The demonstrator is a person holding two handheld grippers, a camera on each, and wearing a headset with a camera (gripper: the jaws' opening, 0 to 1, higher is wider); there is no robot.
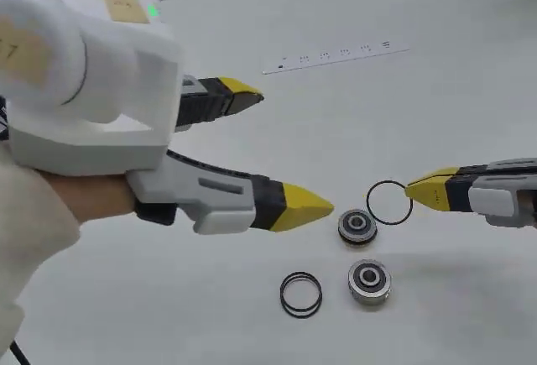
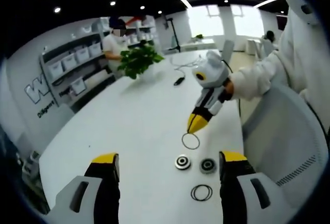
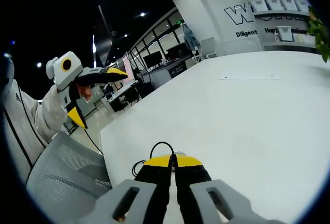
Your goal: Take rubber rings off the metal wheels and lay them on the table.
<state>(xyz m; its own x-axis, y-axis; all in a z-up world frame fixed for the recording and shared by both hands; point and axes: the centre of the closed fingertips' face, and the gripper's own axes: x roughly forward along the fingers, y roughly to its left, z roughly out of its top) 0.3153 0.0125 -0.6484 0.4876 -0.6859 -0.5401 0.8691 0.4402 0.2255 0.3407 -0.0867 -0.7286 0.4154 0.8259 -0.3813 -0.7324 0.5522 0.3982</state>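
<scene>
Now pinching ring (image 1: pixel 388 202) in right claw (image 1: pixel 411 190) beside wheel (image 1: pixel 357 225) | holding left claw (image 1: pixel 292 152) wide apart over desk (image 1: pixel 252 331) | near second wheel (image 1: pixel 369 282), two rings (image 1: pixel 300 294) flat

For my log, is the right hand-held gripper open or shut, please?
Shut: yellow tips of the right hand-held gripper meet in its own view, pinching a rubber ring.

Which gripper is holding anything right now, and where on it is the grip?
The right gripper pinches a rubber ring at one spot on its rim, with the jaws shut. The left gripper is open and holds nothing.
</scene>
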